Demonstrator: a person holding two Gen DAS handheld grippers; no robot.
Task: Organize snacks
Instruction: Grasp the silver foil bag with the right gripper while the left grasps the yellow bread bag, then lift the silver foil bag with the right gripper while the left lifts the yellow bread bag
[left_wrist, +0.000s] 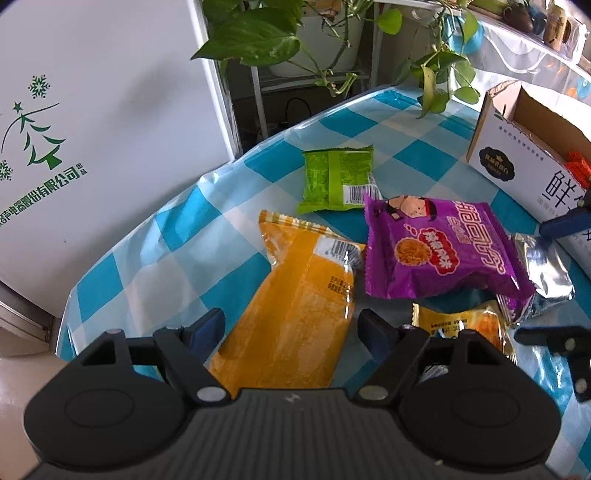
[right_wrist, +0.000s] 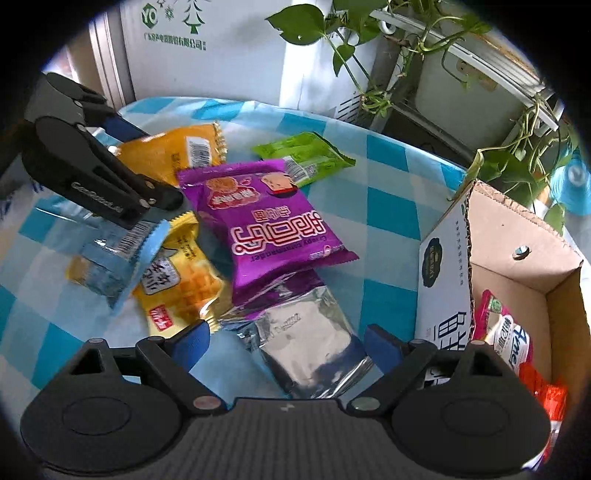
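Several snack packets lie on the blue-checked tablecloth (left_wrist: 258, 155). My left gripper (left_wrist: 291, 334) is open, its fingers on either side of a long orange packet (left_wrist: 295, 317), not closed on it. A purple packet (left_wrist: 436, 247), a green packet (left_wrist: 338, 177) and a small yellow packet (left_wrist: 461, 321) lie beyond. My right gripper (right_wrist: 290, 341) is open around a silver packet (right_wrist: 306, 339). The purple packet (right_wrist: 266, 221) overlaps the silver one's far end. The left gripper (right_wrist: 147, 177) shows in the right wrist view over the orange packet (right_wrist: 177, 151).
An open cardboard box (right_wrist: 517, 258) at the right holds a few packets (right_wrist: 509, 339). A clear blue-edged packet (right_wrist: 118, 251) and a yellow packet (right_wrist: 181, 280) lie at the left. A white carton (left_wrist: 74, 129) and a trailing plant (left_wrist: 258, 33) stand past the table edge.
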